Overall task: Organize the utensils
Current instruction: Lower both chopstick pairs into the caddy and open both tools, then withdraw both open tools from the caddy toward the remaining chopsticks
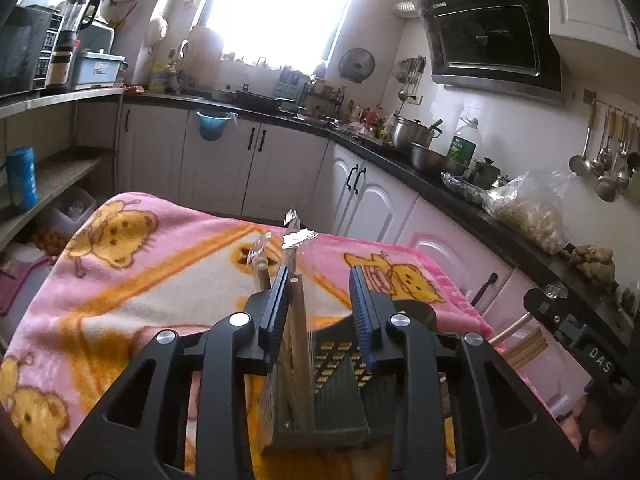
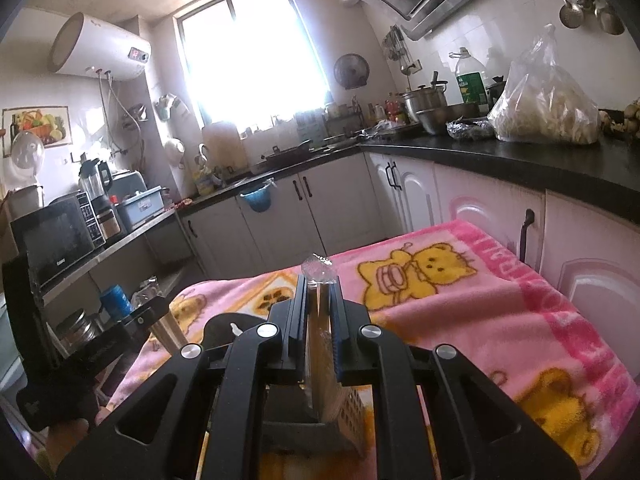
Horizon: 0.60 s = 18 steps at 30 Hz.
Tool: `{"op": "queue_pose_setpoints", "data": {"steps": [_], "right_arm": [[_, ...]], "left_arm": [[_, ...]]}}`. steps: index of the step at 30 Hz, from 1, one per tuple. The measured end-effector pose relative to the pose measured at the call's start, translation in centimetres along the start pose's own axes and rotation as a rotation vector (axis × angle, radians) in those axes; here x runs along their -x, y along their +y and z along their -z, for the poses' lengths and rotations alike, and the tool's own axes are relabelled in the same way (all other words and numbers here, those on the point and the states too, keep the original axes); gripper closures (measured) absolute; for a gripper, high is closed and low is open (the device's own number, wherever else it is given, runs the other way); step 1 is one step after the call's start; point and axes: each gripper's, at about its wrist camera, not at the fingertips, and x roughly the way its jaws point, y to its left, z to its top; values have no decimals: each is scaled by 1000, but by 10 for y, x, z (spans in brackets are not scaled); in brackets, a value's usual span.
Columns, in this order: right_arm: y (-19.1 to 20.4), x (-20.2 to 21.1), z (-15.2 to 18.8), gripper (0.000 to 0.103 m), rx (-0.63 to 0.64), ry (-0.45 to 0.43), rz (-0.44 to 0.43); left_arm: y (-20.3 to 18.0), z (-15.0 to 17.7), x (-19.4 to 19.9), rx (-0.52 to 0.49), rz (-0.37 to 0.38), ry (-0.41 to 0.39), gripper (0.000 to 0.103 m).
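In the left wrist view my left gripper is open above a grey perforated utensil holder standing on the pink blanket. Plastic-wrapped wooden chopsticks stand in the holder, close to the left finger; another stick rises just outside that finger. In the right wrist view my right gripper is shut on a plastic-wrapped pair of chopsticks, upright over the grey holder. The right gripper shows at the right edge of the left view with wooden sticks. The left gripper appears at the left of the right view.
A pink blanket with yellow bear prints covers the work surface. White cabinets and a black counter with pots and a plastic bag run behind and to the right. A shelf with a microwave stands to the left.
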Motion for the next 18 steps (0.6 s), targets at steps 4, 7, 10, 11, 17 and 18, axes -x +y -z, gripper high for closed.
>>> {"op": "queue_pose_setpoints", "data": {"steps": [4, 7, 10, 11, 17, 18], "right_arm": [[-2, 3, 2, 87, -7, 14, 4], [-4, 6, 3, 81, -13, 22, 13], [-5, 11, 5, 79, -14, 24, 17], [-6, 12, 5, 78, -15, 23, 17], [-7, 24, 7, 73, -17, 20, 18], [-7, 27, 8, 72, -17, 19, 17]], "left_arm": [[0, 2, 7, 3, 2, 3, 76], [1, 4, 13, 9, 3, 4, 74], [4, 6, 19, 22, 5, 7, 72], [5, 7, 21, 25, 5, 8, 71], [10, 10, 32, 40, 3, 12, 61], [11, 10, 34, 43, 1, 12, 59]]}}
